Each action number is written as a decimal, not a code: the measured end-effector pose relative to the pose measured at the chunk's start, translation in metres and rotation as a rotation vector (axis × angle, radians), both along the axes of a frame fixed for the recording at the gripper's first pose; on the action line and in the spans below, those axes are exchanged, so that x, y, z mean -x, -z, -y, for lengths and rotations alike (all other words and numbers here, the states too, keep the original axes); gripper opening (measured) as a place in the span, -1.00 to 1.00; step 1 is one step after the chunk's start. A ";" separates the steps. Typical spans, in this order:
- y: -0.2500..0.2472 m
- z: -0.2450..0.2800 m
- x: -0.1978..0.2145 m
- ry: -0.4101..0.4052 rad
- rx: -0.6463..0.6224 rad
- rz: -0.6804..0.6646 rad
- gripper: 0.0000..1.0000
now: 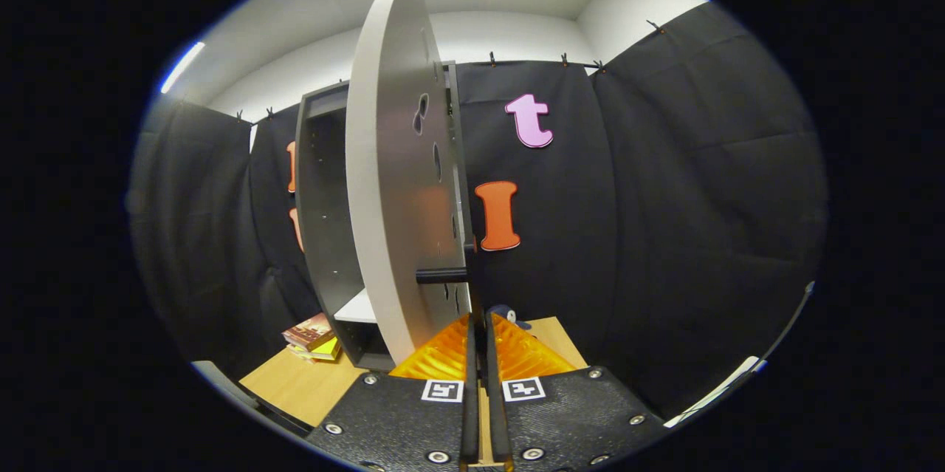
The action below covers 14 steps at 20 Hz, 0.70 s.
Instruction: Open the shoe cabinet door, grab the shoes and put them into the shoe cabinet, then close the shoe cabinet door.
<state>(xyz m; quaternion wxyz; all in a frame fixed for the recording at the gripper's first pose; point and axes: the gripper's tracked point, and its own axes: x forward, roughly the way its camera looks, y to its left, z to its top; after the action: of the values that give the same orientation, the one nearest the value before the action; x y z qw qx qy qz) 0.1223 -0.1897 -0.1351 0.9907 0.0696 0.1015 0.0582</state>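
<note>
Standing on a wooden surface [295, 383], the shoe cabinet [325, 221] had its door [399, 184] swung wide open, so that the door's edge faced the camera and its pale inner face curved up tall ahead of the hand-held gripper [480, 324]. The two fingers of the hand-held gripper lay close together with only a narrow slit between them, and nothing could be seen held in that slit. Their tips sat just below and beside the door's lower edge; whether they touched it could not be told. A dark handle [441, 275] stuck out sideways from the door, just above the fingertips. To the left of the door the cabinet's dark interior was visible, with one light shelf [358, 308] low down inside it. A small stack of books [311, 337] rested on the surface just left of the cabinet's base. Just beyond the fingertips, to the right of the door, a small dark rounded thing [509, 313] peeked up above the surface; it may have been a shoe, but too little showed to be sure. Black cloth [664, 199] hung behind everything, under a white ceiling.
</note>
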 end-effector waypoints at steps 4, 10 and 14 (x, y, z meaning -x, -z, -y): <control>-0.002 0.030 0.014 0.000 -0.015 0.001 -0.86; -0.010 0.019 0.042 0.028 0.060 0.016 -0.91; -0.022 -0.005 0.062 0.064 0.089 0.028 -0.91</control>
<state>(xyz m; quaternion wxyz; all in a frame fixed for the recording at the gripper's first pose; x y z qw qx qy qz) 0.0603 -0.1845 -0.1135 0.9955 0.0277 0.0881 0.0226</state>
